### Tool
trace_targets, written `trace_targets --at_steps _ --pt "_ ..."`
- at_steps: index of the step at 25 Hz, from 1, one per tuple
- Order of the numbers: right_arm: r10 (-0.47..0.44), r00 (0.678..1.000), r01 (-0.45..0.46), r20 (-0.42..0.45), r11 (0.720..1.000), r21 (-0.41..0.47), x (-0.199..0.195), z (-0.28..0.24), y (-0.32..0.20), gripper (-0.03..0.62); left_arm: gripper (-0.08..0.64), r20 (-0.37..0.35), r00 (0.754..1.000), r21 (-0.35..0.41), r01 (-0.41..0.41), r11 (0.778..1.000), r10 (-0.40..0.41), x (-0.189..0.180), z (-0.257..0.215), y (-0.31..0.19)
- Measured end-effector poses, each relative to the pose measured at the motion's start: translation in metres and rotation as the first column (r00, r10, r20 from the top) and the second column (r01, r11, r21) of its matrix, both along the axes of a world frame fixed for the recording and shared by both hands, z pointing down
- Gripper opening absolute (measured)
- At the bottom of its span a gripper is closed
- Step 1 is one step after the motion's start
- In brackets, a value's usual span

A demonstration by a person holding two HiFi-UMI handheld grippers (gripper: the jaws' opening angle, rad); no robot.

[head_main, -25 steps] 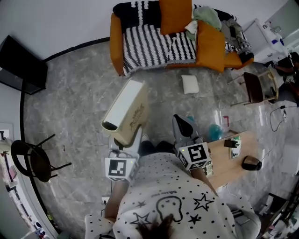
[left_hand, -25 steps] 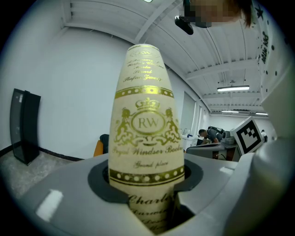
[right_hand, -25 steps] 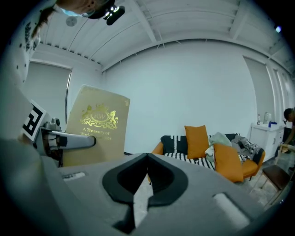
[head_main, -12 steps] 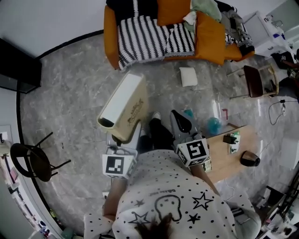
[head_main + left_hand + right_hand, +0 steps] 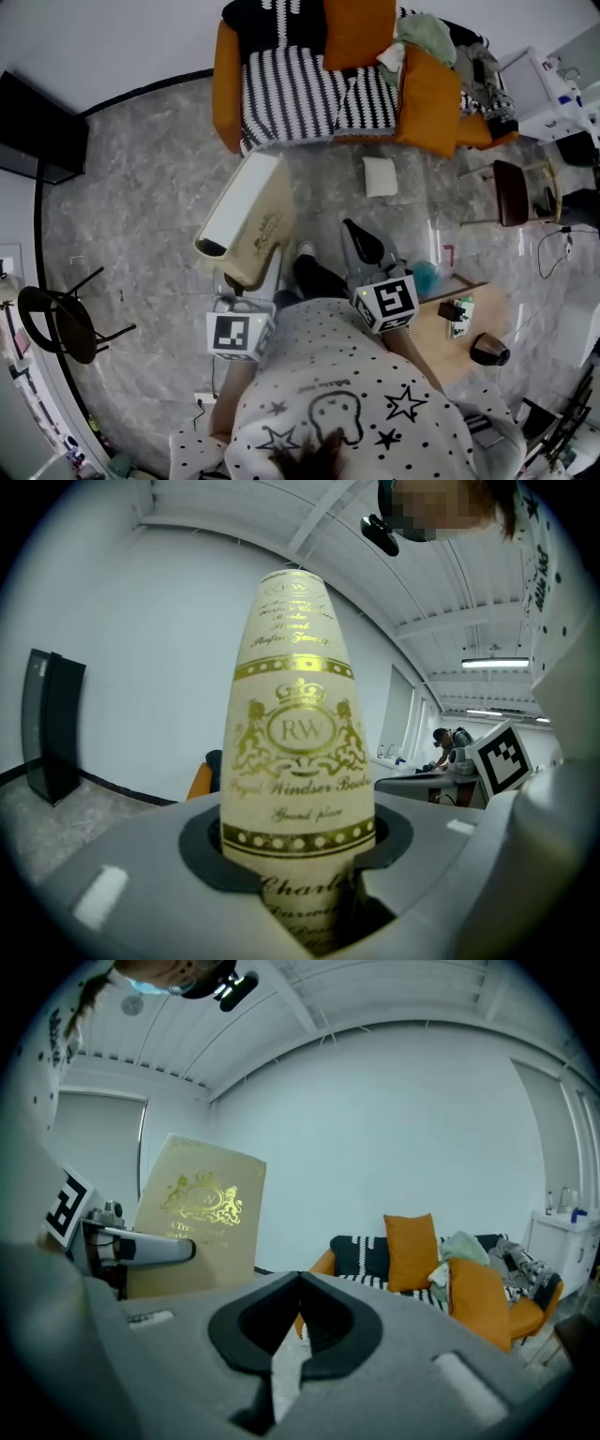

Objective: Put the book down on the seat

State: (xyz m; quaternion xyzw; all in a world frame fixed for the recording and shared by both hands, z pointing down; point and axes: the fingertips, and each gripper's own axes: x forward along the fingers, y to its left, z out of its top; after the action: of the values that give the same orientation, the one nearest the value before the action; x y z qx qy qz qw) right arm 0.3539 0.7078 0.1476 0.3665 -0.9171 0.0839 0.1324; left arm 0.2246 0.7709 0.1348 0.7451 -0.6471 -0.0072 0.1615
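cream book (image 5: 248, 220) in left gripper (image 5: 251, 279); sofa (image 5: 291, 94) well apart

Person wears a white top (image 5: 328, 408) printed with small black dots, outlined black stars and a line-drawn cartoon figure. Dark hair (image 5: 305, 461) shows at the frame's bottom edge, and there is what looks like a dark trouser leg (image 5: 317, 277), too small to be sure. Left gripper (image 5: 251, 279) and right gripper (image 5: 362, 242) are the same build: grey moulded shells, black recesses round the jaws, each with a white cube (image 5: 234, 336) bearing black square markers.
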Motion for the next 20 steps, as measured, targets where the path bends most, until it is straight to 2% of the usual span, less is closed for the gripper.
trace_targets --at_steps 5,10,20 --pt "-0.050 0.999 0.050 0.018 0.999 0.014 -0.005 -0.003 -0.029 0.002 0.224 0.028 0.999 0.013 0.044 0.999 -0.044 -0.004 -0.007 -0.025" --pt "-0.039 0.999 0.038 0.038 0.999 0.025 0.003 -0.006 -0.052 0.002 0.224 0.034 0.998 0.018 0.059 0.998 -0.060 -0.001 -0.010 -0.046" --pt "0.063 0.996 -0.063 0.057 0.998 0.008 0.039 -0.001 -0.083 0.002 0.223 0.051 0.999 0.028 -0.022 0.999 0.020 0.025 -0.010 -0.093"
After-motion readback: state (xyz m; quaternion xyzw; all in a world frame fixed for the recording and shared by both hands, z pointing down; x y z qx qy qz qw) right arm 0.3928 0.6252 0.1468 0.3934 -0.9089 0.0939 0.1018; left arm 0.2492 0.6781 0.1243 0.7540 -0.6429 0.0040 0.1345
